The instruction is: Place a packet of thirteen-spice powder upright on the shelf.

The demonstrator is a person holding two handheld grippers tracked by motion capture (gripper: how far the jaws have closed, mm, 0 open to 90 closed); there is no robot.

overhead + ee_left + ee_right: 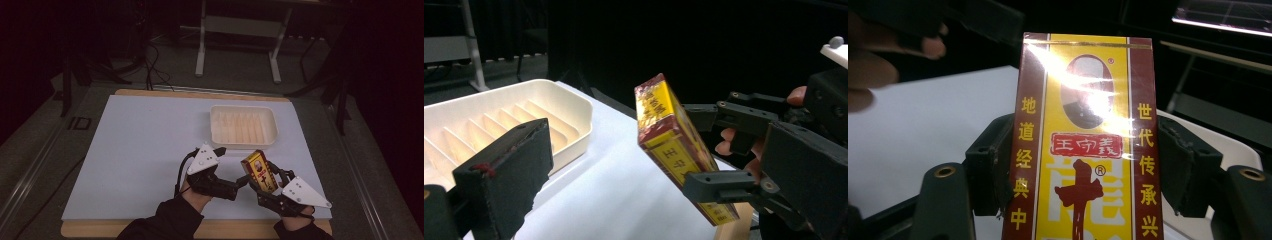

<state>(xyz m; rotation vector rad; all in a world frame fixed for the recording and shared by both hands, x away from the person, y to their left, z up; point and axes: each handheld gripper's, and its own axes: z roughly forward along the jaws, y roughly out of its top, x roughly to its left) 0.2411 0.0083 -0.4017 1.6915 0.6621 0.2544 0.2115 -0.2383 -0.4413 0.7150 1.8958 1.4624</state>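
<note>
The right hand-held gripper (257, 181) clamps the yellow-red box (260, 171) above the desk (140, 150); the left hand-held gripper (242, 182), jaw spread undeterminable, holds nothing.

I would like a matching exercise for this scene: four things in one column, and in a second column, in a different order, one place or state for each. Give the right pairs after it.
Things:
1. yellow and red box
2. white ribbed tray
3. left gripper
4. right gripper

Places or states:
A. stands empty at the far side of the white mat
B. held tilted above the mat, clear of the tray
C. jaws closed on the box's two long sides
D. holds nothing, beside the box

Pairs: 1-B, 2-A, 3-D, 4-C
</note>
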